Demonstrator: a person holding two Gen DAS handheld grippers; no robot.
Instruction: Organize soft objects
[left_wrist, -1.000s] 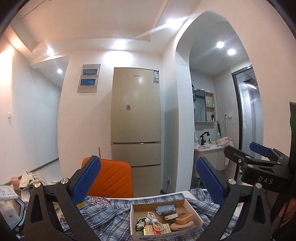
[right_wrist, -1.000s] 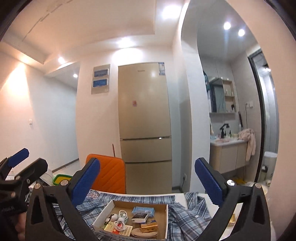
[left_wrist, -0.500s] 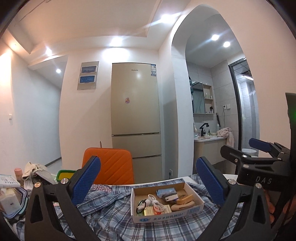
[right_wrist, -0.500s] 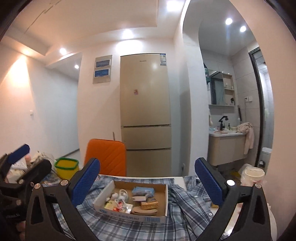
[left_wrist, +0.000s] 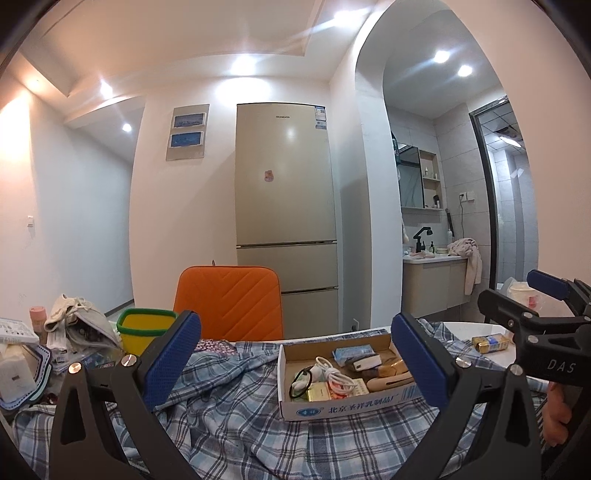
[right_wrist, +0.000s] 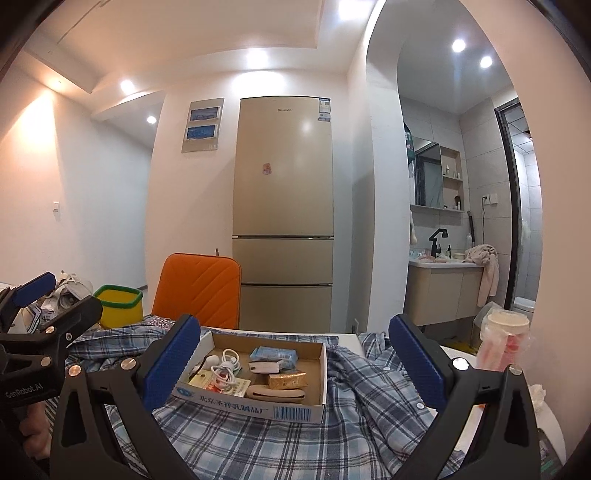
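I see both views tipped lower | left claw (left_wrist: 295, 354) and right claw (right_wrist: 293, 354) apart, empty | blue plaid cotton shirt (right_wrist: 295, 435) nearer, pickup next

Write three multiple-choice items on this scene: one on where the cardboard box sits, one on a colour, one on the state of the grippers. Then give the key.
1. Where is the cardboard box?
A. on the plaid shirt
B. on the orange chair
C. inside the yellow bin

2. What colour is the rim of the yellow bin?
A. red
B. green
C. white

3. How are the left gripper and right gripper?
A. both shut on cloth
B. one holds the box
C. both open, holding nothing

Key: 1 A, the plaid shirt spreads under and around the box; 2 B, a green band edges the bin's top; 3 C, in each wrist view the blue pads stand wide apart with nothing between them.
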